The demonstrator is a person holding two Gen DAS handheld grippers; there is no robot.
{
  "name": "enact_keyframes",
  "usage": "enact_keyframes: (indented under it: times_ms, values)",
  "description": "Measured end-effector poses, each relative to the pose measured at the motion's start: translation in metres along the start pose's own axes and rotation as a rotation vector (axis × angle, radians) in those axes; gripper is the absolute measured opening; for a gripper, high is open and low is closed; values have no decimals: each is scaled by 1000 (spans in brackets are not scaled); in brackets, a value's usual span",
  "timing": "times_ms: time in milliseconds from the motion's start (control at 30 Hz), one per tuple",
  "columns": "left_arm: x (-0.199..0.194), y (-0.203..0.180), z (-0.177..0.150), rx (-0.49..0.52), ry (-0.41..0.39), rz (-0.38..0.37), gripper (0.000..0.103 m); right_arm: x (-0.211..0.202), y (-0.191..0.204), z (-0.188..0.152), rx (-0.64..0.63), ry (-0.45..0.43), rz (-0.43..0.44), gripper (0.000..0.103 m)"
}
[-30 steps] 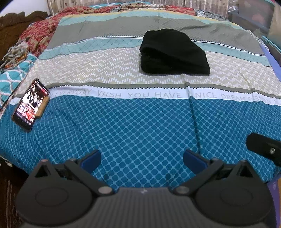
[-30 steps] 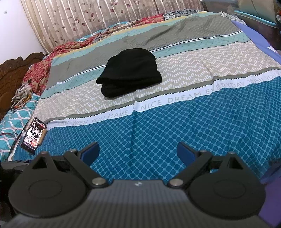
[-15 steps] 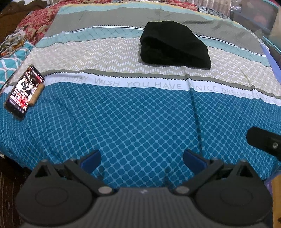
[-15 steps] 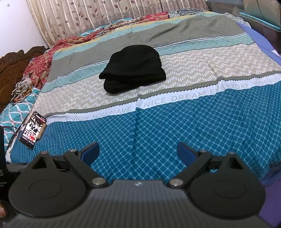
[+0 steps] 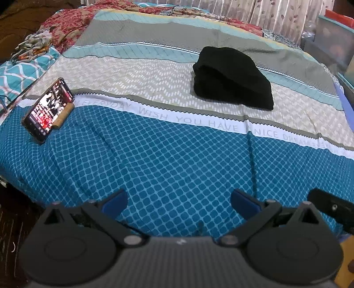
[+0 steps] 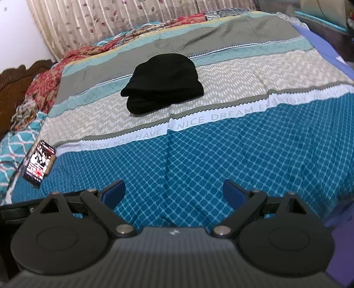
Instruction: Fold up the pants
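The black pants [image 5: 232, 77] lie folded in a compact bundle on the beige and teal stripes of the bed, far from both grippers; they also show in the right wrist view [image 6: 163, 83]. My left gripper [image 5: 178, 200] is open and empty, held over the blue patterned part of the bedspread near the bed's front edge. My right gripper [image 6: 173, 192] is open and empty, also over the blue part. A piece of the right gripper [image 5: 331, 206] shows at the right edge of the left wrist view.
A lit phone [image 5: 47, 109] leans on a wooden stand at the bed's left side, also in the right wrist view [image 6: 38, 164]. Crumpled red and teal bedding [image 5: 44, 42] lies at the far left. A curtain [image 6: 110, 20] hangs behind the bed.
Both grippers have shifted and turned slightly over the front of the bed, with some motion blur now. The pants and phone have not moved. Both jaws stay open.
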State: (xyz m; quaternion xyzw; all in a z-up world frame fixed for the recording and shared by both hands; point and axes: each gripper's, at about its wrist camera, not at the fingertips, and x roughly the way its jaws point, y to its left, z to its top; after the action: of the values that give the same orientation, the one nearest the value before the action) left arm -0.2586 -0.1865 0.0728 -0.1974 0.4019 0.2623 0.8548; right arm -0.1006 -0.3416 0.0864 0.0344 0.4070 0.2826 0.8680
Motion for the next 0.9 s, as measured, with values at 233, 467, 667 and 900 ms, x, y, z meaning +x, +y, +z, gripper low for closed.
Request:
enact_keyframes:
  times_ms: [233,467,667,900]
  values:
    - [-5,-1,0,16,7,27,103,-1,6,0,-29,-19,50,96]
    - [-6,-7,-2,68,43,34,103,-5,5,-1,-24,-30,140,103]
    - [-11,-15,9,110,10,65,103,-15,-2,5,1,-102,104,103]
    - [-26,-29,36,139,-74,64,103,-33,-16,17,16,-215,42,103]
